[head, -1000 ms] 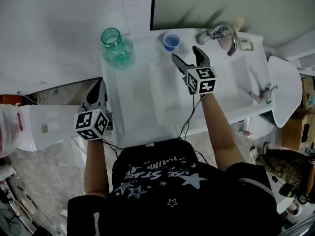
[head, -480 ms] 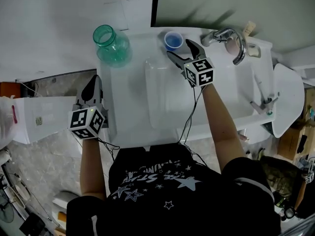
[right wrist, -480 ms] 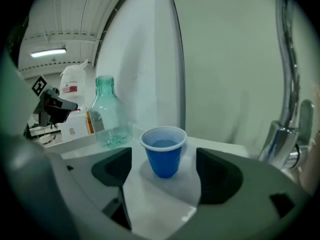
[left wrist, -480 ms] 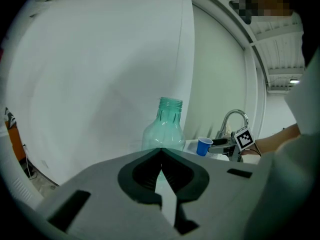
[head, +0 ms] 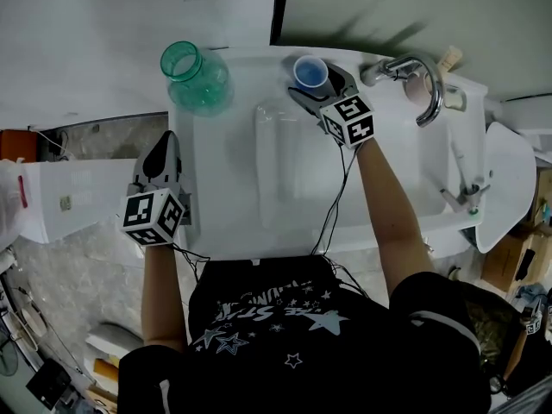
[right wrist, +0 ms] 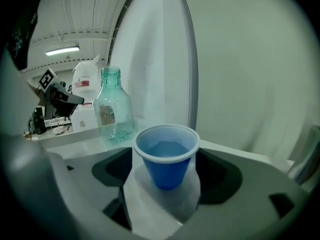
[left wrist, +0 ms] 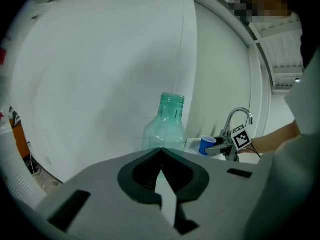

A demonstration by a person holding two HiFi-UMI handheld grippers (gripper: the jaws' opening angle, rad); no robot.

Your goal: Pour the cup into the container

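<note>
A small blue cup [head: 310,71] with liquid in it stands at the back of the white sink counter [head: 224,197]. My right gripper [head: 316,86] is open, and its jaws stand on either side of the cup [right wrist: 166,156] with gaps showing beside the cup's lower part. A clear green glass bottle [head: 195,78] with an open neck stands at the counter's back left corner, apart from the cup. The left gripper [head: 162,149] hangs off the counter's left edge, shut and empty [left wrist: 161,154], and it faces the bottle [left wrist: 167,126].
A chrome faucet [head: 414,72] curves over the back right of the counter, close to the right of the cup. A shallow basin [head: 289,162] lies in the counter's middle. A white box [head: 65,205] sits low at the left. A white jug [right wrist: 86,79] stands behind the bottle.
The right gripper has moved forward and left to the blue cup, and its jaws now flank it. The left gripper has hardly shifted.
</note>
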